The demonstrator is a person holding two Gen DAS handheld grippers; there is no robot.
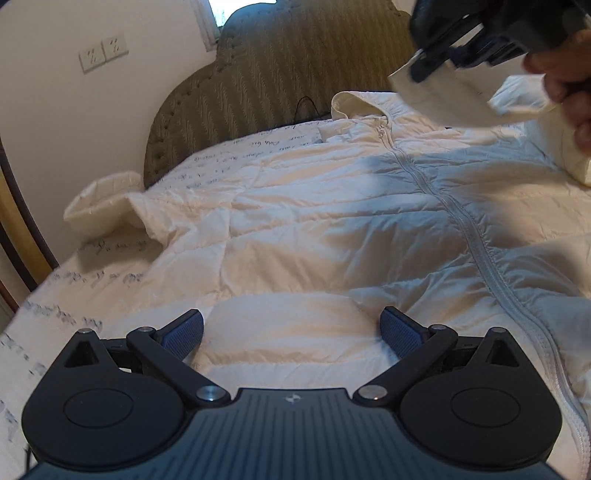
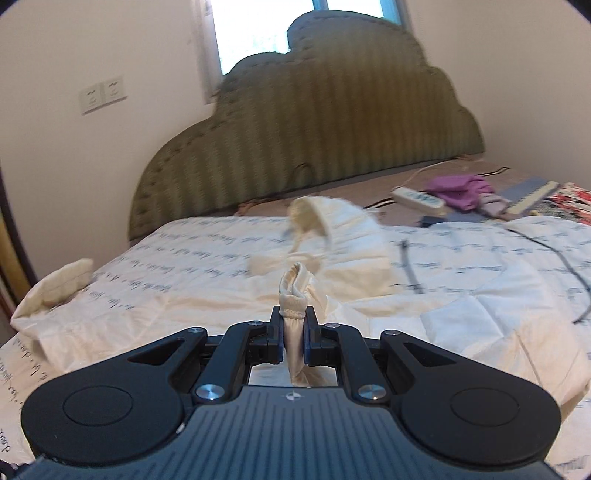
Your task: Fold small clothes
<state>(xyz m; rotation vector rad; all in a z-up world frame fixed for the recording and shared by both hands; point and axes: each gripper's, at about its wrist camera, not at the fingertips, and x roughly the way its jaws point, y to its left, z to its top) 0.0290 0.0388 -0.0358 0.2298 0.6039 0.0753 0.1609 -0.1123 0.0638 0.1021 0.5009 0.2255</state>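
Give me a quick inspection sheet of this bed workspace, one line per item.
Surface: bed sheet with printed script.
Job's things: white jacket spread zipped, front up; sleeve cuff lifted.
Clutter: power strip, purple cloth, far side.
Grippers: left gripper jaws open, over the jacket hem; right gripper shut on the cuff.
Cables: dark cable across the sheet.
Surroundings: padded headboard, wall sockets, window.

We lose the jacket's (image 1: pixel 332 221) right sleeve past the picture's edge, the hand (image 1: pixel 565 92) cut off too, the clutter (image 2: pixel 461 192) at the bed's far right corner blurred.
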